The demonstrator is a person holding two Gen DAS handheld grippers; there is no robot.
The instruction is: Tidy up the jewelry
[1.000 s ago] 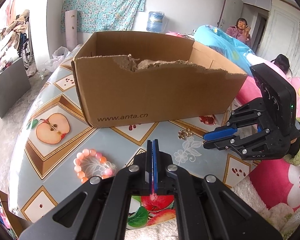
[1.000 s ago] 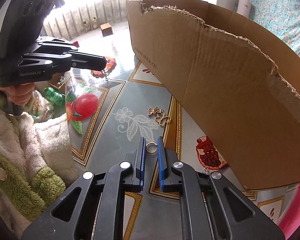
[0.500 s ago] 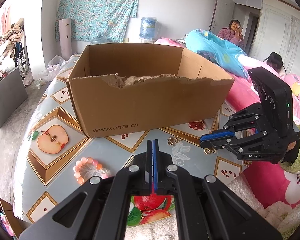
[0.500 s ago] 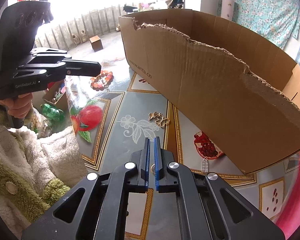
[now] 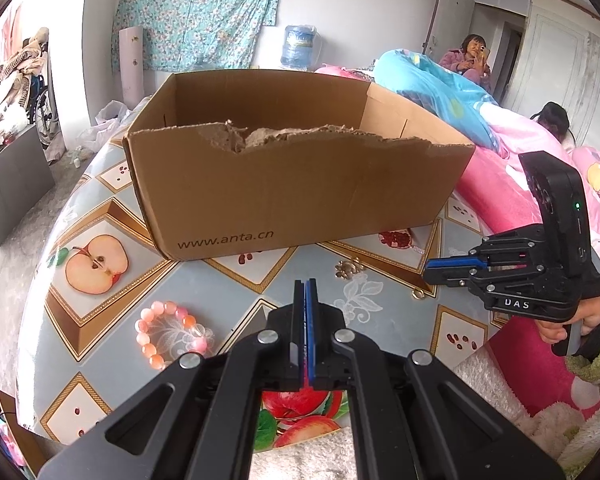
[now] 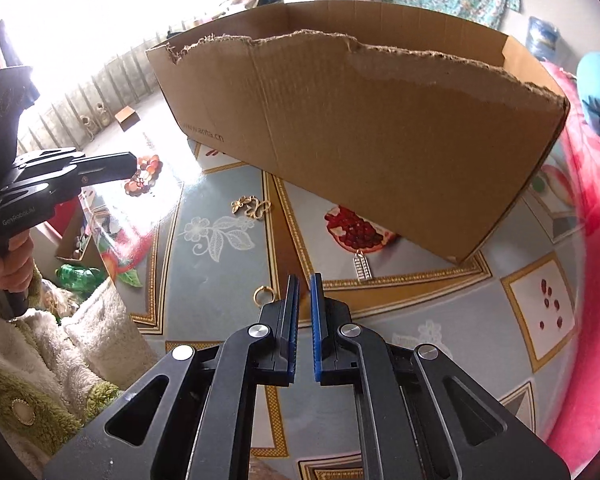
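Observation:
A torn brown cardboard box (image 5: 292,184) (image 6: 380,128) stands on the fruit-print table (image 5: 100,208). In front of it lie a gold flower ornament (image 5: 345,269) (image 6: 252,207), a small gold ring (image 5: 418,293) (image 6: 263,294), a silver ladder-shaped charm (image 6: 363,267) and a pink bead bracelet (image 5: 168,334) (image 6: 142,176). My left gripper (image 5: 305,282) (image 6: 134,164) is shut and empty, hovering right of the bracelet. My right gripper (image 6: 304,278) (image 5: 428,270) has its jaws almost together with a thin slit and nothing in it. The ring lies just left of its left finger.
A bed with pink bedding (image 5: 512,184) borders the table on the right, with a person (image 5: 472,60) sitting behind it. Off the table's left edge, a small open box (image 6: 80,248) and a green bottle (image 6: 76,276) sit on the floor. A fleece sleeve (image 6: 40,380) fills the lower left.
The right gripper has rolled and shifted sideways. The ring, between its fingertips a second ago, now lies on the table beside its left finger. The left gripper has stayed put.

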